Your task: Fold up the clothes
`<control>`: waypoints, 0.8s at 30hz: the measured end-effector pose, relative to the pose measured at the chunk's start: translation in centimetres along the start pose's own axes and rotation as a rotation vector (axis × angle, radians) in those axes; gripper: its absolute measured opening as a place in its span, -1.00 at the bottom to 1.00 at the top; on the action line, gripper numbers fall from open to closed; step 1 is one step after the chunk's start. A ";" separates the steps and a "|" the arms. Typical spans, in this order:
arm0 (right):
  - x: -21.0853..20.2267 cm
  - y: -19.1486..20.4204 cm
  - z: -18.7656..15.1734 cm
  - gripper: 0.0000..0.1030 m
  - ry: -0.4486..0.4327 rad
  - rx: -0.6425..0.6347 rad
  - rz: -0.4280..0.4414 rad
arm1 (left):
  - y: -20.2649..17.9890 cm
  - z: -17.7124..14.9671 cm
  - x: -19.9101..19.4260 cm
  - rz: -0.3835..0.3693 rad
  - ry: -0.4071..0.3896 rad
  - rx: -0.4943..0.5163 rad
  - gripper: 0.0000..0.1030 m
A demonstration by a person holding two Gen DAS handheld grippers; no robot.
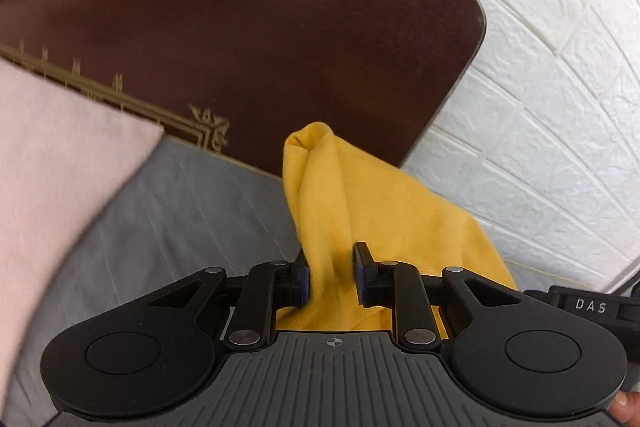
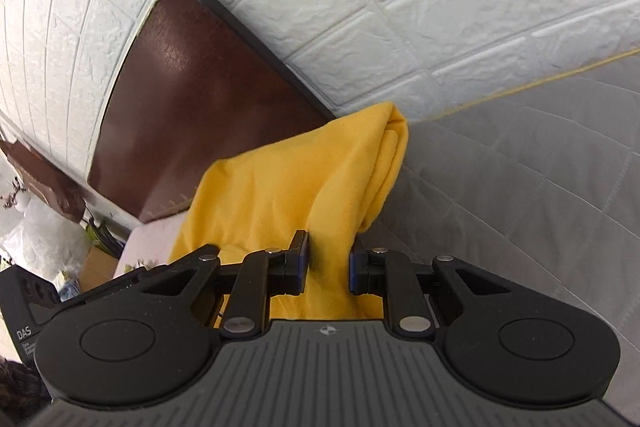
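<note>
Yellow garment [image 1: 360, 211] is held off the grey quilted bed cover [image 1: 172, 211] by both claws, bunched and draped between them, close to the dark brown headboard [image 1: 260, 27] and the white brick-pattern wall [image 1: 540, 67]. In the left wrist view the left gripper [image 1: 331, 277] has a fold of the yellow cloth between its jaws; the left pad touches the fabric, but a gap shows at the right pad, so a firm pinch cannot be confirmed there. In the right wrist view the right gripper [image 2: 329, 267] is closed on a thick fold, with cloth filling the space between the pads. The step in hand is judged to be the carrying of the garment to a laying-out spot, with folding proper not yet done. The next move would call for the two grips to be drawn apart so the cloth is stretched flat, then lowered onto the cover. Open room is seen on the grey cover to the right in the right wrist view; to the left a pink cloth [image 1: 52, 167] takes up space, and the headboard and wall bound the far side.
</note>
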State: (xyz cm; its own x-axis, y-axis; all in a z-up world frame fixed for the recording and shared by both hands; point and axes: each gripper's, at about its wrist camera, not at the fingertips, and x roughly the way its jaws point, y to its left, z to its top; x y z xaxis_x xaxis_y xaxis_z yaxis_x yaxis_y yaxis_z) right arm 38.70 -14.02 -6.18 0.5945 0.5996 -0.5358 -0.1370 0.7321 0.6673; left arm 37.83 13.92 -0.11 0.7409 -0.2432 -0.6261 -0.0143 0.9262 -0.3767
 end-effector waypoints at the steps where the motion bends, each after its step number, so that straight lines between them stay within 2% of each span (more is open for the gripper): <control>1: 0.7 -0.1 0.3 -0.52 -0.004 0.013 -0.019 | 0.5 0.2 0.9 0.030 0.025 -0.020 -0.32; 2: 1.5 -0.5 0.6 -0.33 0.008 0.039 -0.056 | 1.4 0.2 2.1 0.071 0.058 -0.058 0.12; 3: 2.3 -1.2 0.8 0.03 0.028 0.074 -0.103 | 2.4 0.1 3.0 0.112 0.081 -0.094 0.17; 4: 2.8 -2.1 0.9 0.14 0.045 0.111 -0.153 | 3.4 -0.3 3.7 0.154 0.092 -0.129 0.27; 5: 2.6 -2.7 1.0 -0.12 0.036 0.139 -0.181 | 4.2 -0.5 3.7 0.175 0.081 -0.156 0.35; 7: 0.8 -3.4 0.8 -0.05 -0.045 0.158 -0.206 | 4.8 -0.8 2.6 0.169 0.001 -0.178 0.32; 9: -1.8 -2.7 0.6 -0.05 -0.181 0.080 -0.222 | 3.8 -0.5 0.8 0.144 -0.102 -0.150 0.33; 10: -2.6 -2.4 0.5 -0.05 -0.221 0.057 -0.180 | 3.3 -0.4 0.0 0.131 -0.154 -0.135 0.35; 11: -3.0 -2.1 0.5 -0.05 -0.228 0.062 -0.115 | 2.8 -0.2 -0.9 0.119 -0.206 -0.121 0.47; 12: -2.8 -1.9 0.5 -0.04 -0.206 0.086 -0.038 | 2.1 0.0 -1.1 0.074 -0.222 -0.118 0.57; 13: -1.9 -1.6 0.5 0.01 -0.159 0.121 0.041 | 1.5 0.3 -0.6 0.000 -0.196 -0.129 0.71; 14: -0.7 -1.5 0.5 0.05 -0.097 0.164 0.108 | 0.9 0.3 0.4 -0.066 -0.157 -0.144 0.73; 16: 2.0 -1.7 -0.1 0.05 0.002 0.256 0.165 | 0.5 -0.3 3.0 -0.111 -0.055 -0.180 0.73; 17: 3.0 -2.1 -0.6 0.05 0.037 0.290 0.154 | 0.4 -0.8 4.3 -0.121 -0.001 -0.199 0.73; 18: 3.6 -2.7 -1.1 -0.06 0.054 0.313 0.119 | 0.5 -1.0 4.9 -0.115 0.022 -0.204 0.71; 19: 3.7 -3.6 -1.5 -0.31 0.052 0.333 0.089 | 0.7 -1.2 4.8 -0.094 0.015 -0.196 0.56; 20: 3.3 -4.7 -1.9 -0.96 0.037 0.353 0.072 | 1.0 -1.4 4.7 -0.074 0.008 -0.189 0.35; 21: 2.7 -5.7 -2.3 -1.00 0.015 0.374 0.057 | 1.3 -1.5 4.6 -0.053 0.001 -0.181 0.17; 22: 1.8 -6.6 -2.8 -1.00 -0.016 0.393 0.052 | 1.6 -1.7 4.5 -0.032 -0.006 -0.174 -0.14; 23: 0.6 -7.0 -3.3 -1.00 -0.056 0.399 0.052 | 1.9 -1.9 4.4 -0.011 -0.013 -0.166 -0.14; 24: -0.4 -7.2 -3.5 -0.90 -0.093 0.394 0.046 | 2.0 -1.9 3.9 0.007 -0.040 -0.163 -0.06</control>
State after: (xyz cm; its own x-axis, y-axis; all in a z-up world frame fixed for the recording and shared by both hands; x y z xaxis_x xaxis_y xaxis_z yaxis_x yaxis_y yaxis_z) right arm 36.61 -18.38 -12.54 0.6661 0.5841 -0.4638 0.1384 0.5142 0.8464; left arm 39.40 14.26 -4.60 0.7666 -0.2222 -0.6024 -0.1260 0.8679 -0.4804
